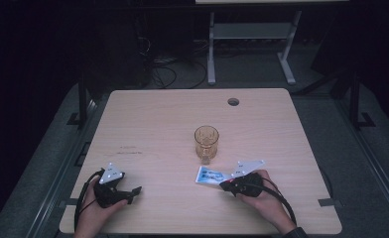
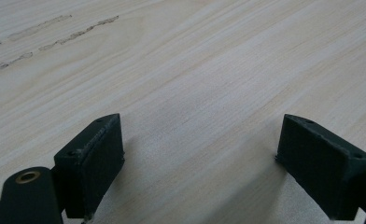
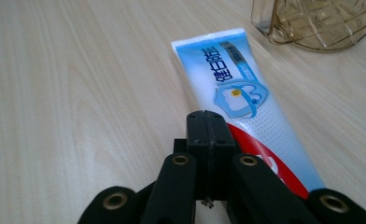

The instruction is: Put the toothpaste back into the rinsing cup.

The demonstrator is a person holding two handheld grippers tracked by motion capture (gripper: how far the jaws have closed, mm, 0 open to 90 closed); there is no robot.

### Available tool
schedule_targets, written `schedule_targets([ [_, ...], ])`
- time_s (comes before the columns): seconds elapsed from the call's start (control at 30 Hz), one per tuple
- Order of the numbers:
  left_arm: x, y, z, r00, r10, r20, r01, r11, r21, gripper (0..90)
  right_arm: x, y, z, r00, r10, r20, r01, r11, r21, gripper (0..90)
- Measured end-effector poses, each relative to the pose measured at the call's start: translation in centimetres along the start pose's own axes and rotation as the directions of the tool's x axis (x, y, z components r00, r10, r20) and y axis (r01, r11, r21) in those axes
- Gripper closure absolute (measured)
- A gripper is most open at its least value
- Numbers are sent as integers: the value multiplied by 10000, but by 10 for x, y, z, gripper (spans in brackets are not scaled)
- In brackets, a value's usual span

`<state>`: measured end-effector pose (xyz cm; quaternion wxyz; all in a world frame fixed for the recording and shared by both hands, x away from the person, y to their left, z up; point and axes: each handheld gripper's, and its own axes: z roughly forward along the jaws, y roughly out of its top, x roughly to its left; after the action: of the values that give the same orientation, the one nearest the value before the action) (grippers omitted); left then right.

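The right tool (image 3: 208, 135) has its jaws pressed together beside the toothpaste tube (image 3: 239, 93), which lies flat on the bench (image 1: 153, 119) near the amber glass (image 1: 206, 143). Left tool (image 2: 200, 163) rests wide. Risk: nudging the tube into the glass.

A light wooden table (image 1: 148, 119) is seen on a grey floor (image 1: 43, 163). A round hole (image 1: 233, 102) is cut near its far edge, and faint marks (image 1: 129, 149) are found on its left part. Beyond it, a white stand (image 1: 249, 34) is set, with dark cables (image 1: 165, 67) lying tangled beside it. Black posts (image 1: 82, 94) are placed at either side.
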<state>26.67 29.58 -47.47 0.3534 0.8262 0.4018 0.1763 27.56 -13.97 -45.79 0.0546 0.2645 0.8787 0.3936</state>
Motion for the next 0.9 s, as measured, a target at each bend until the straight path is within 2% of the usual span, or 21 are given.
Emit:
schedule_targets([
  [0.13, 0, 0, 0, 10000, -1, 1, 1, 10000, -2, 135, 2, 1, -17, 9998, 103, -165, -113, 9983, -578, 899],
  [0.23, 0, 0, 0, 10000, -10, -1, 10, 10000, -7, 135, -2, -2, -30, 9999, 167, 40, -163, 9965, -826, 899],
  [0.43, 0, 0, 0, 10000, -6, 0, 6, 10000, -6, 135, -22, -13, -53, 9959, 714, 551, -642, 9902, -1238, 900],
  [0.57, 0, 0, 0, 10000, -4, 1, 4, 10000, -5, 135, -39, -23, -63, 9892, 1078, 997, -944, 9869, -1305, 900],
  [0.73, 0, 0, 0, 10000, -6, 0, 6, 10000, -6, 135, -60, -34, -62, 9816, 1520, 1157, -1398, 9844, -1071, 900],
  [0.9, 0, 0, 0, 10000, -5, 1, 5, 10000, -4, 135, -68, -31, -49, 9861, 1369, 943, -1307, 9890, -691, 899],
])
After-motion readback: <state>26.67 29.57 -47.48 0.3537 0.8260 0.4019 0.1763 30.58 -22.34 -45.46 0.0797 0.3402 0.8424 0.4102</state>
